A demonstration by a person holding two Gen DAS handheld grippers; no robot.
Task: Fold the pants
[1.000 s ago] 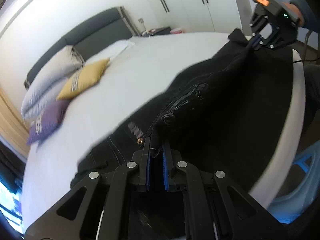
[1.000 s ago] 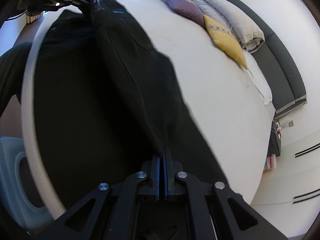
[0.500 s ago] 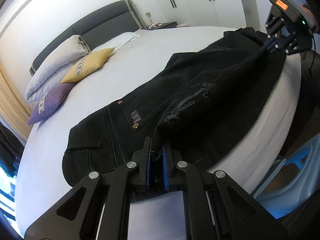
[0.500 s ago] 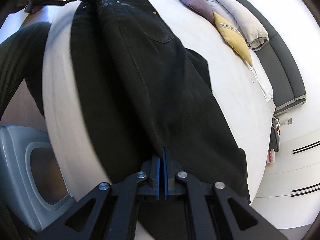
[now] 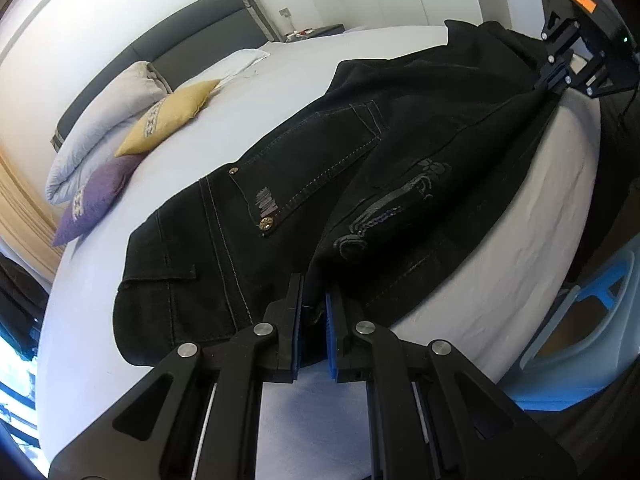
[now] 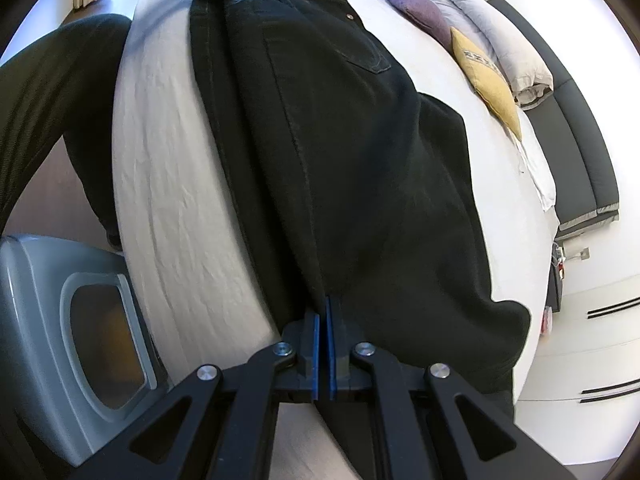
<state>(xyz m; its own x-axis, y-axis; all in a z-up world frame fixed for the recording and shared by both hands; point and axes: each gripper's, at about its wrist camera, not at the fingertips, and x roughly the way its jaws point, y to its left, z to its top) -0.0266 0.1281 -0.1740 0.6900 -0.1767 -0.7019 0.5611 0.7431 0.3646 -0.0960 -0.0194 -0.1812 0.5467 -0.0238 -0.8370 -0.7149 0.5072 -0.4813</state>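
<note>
Black pants stretched along the edge of a white bed

The left claw is clamped on the waist end of the pants, and the right claw pinches the leg end; the pants lie lengthwise near the bed edge, pillows well apart.

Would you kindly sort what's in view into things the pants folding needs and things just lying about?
Needed: black pants; left gripper and right gripper, jaws shut on them; bed.

Lying about: yellow cushion; purple cushion; grey pillow; nightstand.
</note>
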